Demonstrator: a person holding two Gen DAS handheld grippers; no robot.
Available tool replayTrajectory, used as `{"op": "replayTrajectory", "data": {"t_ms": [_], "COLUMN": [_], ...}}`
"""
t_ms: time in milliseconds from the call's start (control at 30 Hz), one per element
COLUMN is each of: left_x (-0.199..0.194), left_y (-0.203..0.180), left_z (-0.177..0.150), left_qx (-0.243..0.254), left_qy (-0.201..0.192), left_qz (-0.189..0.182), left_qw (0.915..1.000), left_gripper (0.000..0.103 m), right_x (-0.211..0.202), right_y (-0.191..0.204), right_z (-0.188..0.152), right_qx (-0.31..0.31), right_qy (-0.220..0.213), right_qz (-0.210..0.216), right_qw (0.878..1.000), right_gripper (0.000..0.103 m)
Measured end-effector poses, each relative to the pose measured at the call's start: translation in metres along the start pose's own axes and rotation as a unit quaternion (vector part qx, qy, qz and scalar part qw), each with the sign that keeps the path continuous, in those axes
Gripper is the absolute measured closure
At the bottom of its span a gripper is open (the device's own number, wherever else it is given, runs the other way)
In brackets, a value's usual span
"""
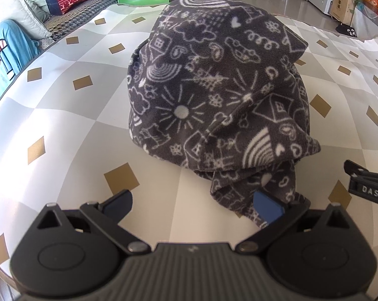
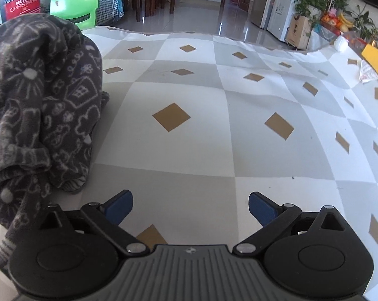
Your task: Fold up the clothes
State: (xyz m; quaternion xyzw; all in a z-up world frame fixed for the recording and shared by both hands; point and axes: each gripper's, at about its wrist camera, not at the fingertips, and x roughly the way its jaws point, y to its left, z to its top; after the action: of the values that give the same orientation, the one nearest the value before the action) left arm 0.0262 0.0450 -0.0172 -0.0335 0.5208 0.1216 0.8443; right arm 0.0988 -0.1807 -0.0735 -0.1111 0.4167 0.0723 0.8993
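Ahead of your left gripper (image 1: 192, 204) the fleece (image 1: 214, 87) lies bunched in a mound on the checked cloth (image 1: 63, 115), its nearest flap draped down to the gripper's right blue pad (image 1: 268, 207). Both fingers are spread wide and nothing is between them. Right of the fleece, part of your right gripper (image 1: 367, 186) pokes in from the edge. From your right wrist, the fleece (image 2: 38, 105) is heaped to the left, its hem falling beside the left finger (image 2: 118, 207). Your right gripper (image 2: 190, 207) is spread wide too, holding nothing, over bare cloth (image 2: 189, 150) right of the fleece.
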Motion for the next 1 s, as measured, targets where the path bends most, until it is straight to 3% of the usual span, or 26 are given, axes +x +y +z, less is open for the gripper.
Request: {"op": "replayTrajectory", "data": {"t_ms": [200, 333, 433, 567, 800, 1000], "left_x": [-0.002, -0.004, -0.009, -0.01, -0.005, -0.003], "left_y": [0.008, 0.02, 0.03, 0.03, 0.022, 0.018], "left_z": [0.009, 0.017, 0.025, 0.033, 0.049, 0.054], "left_qx": [-0.013, -0.031, -0.046, -0.036, -0.001, -0.004], "left_qy": [-0.01, -0.013, -0.028, -0.041, -0.05, -0.041], "left_qz": [0.009, 0.001, -0.006, 0.015, 0.037, 0.01], "left_qw": [0.9998, 0.9994, 0.9985, 0.9984, 0.9981, 0.9991], "left_gripper": [0.0, 0.0, 0.0, 0.0, 0.0, 0.0], "right_x": [-0.047, -0.067, -0.07, -0.068, -0.069, -0.072], "right_y": [0.007, 0.016, 0.023, 0.034, 0.057, 0.072], "right_z": [0.014, 0.015, 0.017, 0.023, 0.034, 0.033], "right_qx": [-0.055, -0.094, -0.105, -0.105, -0.09, -0.099], "right_qy": [-0.003, -0.034, -0.055, -0.065, -0.052, -0.036], "right_qz": [0.03, 0.067, 0.093, 0.112, 0.145, 0.132], "right_qw": [0.998, 0.993, 0.989, 0.986, 0.984, 0.986], "right_gripper": [0.004, 0.004, 0.004, 0.004, 0.004, 0.004]}}
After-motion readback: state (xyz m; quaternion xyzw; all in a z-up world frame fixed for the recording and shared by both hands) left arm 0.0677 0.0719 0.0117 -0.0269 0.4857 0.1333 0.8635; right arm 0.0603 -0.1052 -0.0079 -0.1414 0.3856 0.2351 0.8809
